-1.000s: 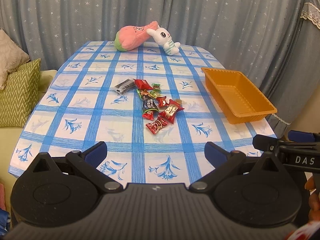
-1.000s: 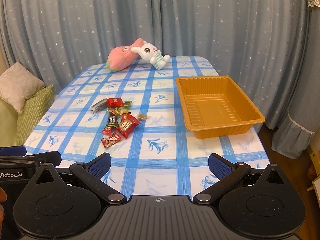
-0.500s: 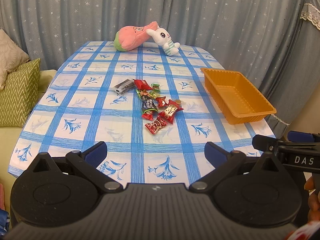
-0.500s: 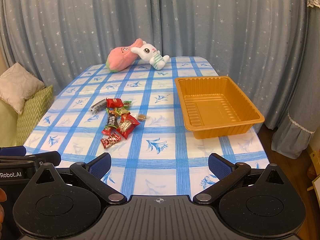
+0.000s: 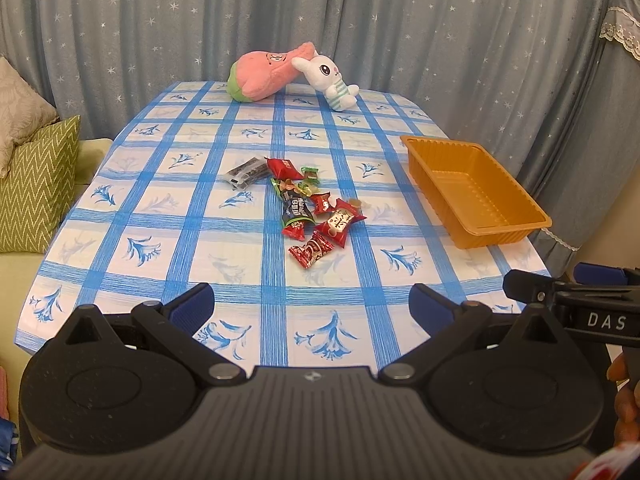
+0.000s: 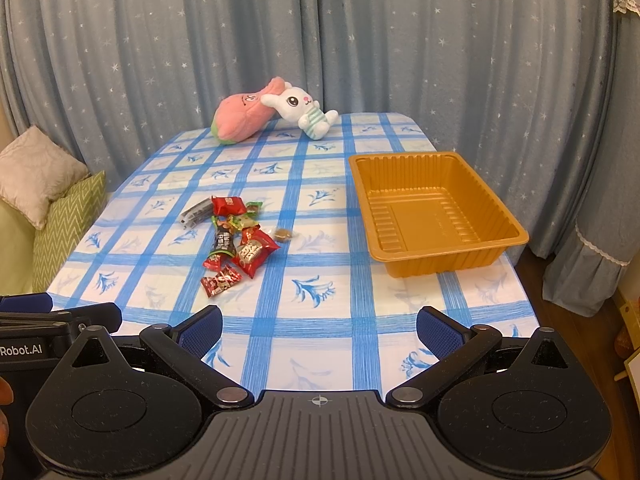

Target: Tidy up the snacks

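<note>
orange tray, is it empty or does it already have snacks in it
Empty. The orange tray shows only its bare ribbed floor in both views, and the wrapped snacks all lie in a pile on the tablecloth to its left.

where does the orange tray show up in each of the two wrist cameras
Left wrist view: the orange tray sits at the right edge of the table, seen obliquely, empty.
Right wrist view: the orange tray sits right of centre, seen more from above, empty.
Shared landmark: the white plush rabbit at the table's far end.
</note>
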Demonstrator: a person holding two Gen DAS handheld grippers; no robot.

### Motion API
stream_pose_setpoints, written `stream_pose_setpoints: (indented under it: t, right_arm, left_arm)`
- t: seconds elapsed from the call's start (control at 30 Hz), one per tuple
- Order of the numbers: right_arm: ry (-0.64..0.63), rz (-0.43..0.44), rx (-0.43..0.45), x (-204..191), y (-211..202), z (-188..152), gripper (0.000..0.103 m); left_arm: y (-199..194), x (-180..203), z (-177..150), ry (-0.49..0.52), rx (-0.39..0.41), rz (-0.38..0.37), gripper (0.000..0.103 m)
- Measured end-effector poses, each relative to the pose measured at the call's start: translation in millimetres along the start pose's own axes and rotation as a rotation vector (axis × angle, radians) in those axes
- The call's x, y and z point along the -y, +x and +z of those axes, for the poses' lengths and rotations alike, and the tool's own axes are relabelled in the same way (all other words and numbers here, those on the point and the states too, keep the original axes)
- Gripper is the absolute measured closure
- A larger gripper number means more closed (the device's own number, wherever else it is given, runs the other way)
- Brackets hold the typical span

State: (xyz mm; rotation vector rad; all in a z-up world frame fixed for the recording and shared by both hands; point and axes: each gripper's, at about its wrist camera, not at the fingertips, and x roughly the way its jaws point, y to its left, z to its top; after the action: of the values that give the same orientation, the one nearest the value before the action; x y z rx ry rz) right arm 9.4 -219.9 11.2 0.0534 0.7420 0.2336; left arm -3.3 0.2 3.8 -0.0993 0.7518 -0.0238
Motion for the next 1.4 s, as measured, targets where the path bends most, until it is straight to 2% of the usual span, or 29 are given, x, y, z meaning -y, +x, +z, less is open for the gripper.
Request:
stream_pose_setpoints:
  t: [0.87,0.97,1.03,1.23,1.33,1.4]
  right_arm:
    - [0.018,0.003,0.012,7,5,0,0.0]
    - [0.024,0.001,0.013,11,15,-1,0.0]
    - [0.028,0.011,0.018,13,24,-1,0.001]
    - [0.03,0.039,0.023,16,63,-1,0.001]
    - [0.037,0.057,0.014,19,85,0,0.016]
    - [0.042,0.06,0.007,21,100,0,0.017]
  left_arm:
    - [10,0,-3,-0.017,-0.016,0.001,0.0]
    - [25,-5,-3,-0.011,-0.023,0.006,0.001]
    - [37,-12,1,0.007,-0.03,-0.002,0.007]
    - [89,-16,12,0.121,-0.055,-0.041,0.012]
    - [118,-17,17,0.187,-0.066,-0.069,0.016]
    - [138,-17,18,0.225,-0.077,-0.084,0.019]
